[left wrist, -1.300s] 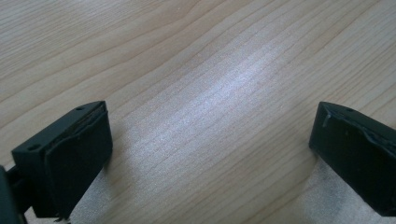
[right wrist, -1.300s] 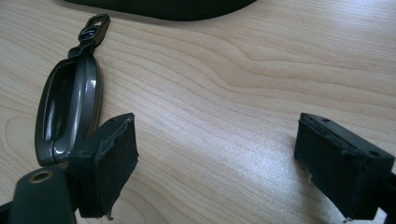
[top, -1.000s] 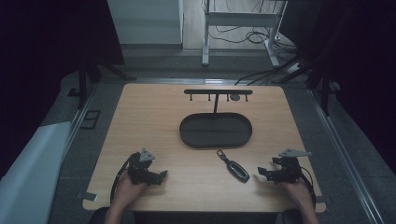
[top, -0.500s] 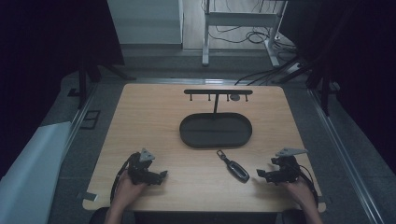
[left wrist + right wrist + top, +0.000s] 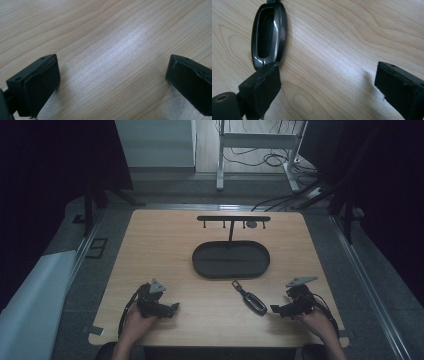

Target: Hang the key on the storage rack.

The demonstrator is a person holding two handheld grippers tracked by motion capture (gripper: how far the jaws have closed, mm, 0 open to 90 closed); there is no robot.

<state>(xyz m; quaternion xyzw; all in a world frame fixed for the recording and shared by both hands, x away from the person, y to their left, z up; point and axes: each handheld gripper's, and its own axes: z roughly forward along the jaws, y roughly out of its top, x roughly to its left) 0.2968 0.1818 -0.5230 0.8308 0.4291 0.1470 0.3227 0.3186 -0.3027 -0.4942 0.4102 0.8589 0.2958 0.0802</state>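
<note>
A dark car key fob (image 5: 252,301) (image 5: 269,35) lies flat on the wooden table (image 5: 165,250), just in front of an oval black tray (image 5: 231,261). My right gripper (image 5: 277,310) (image 5: 327,87) rests on the table to the fob's right, jaws wide apart and bare; its left jaw tip is right at the fob's near end. At the front left my left gripper (image 5: 172,308) (image 5: 113,80) is open over bare wood with nothing between its jaws. A hand holds each gripper from the table's front edge.
A black rack with several hooks (image 5: 233,219) stands on a post at the tray's far side. Cables (image 5: 280,200) run across the floor beyond the table. A pale sheet (image 5: 30,305) lies on the floor at the left.
</note>
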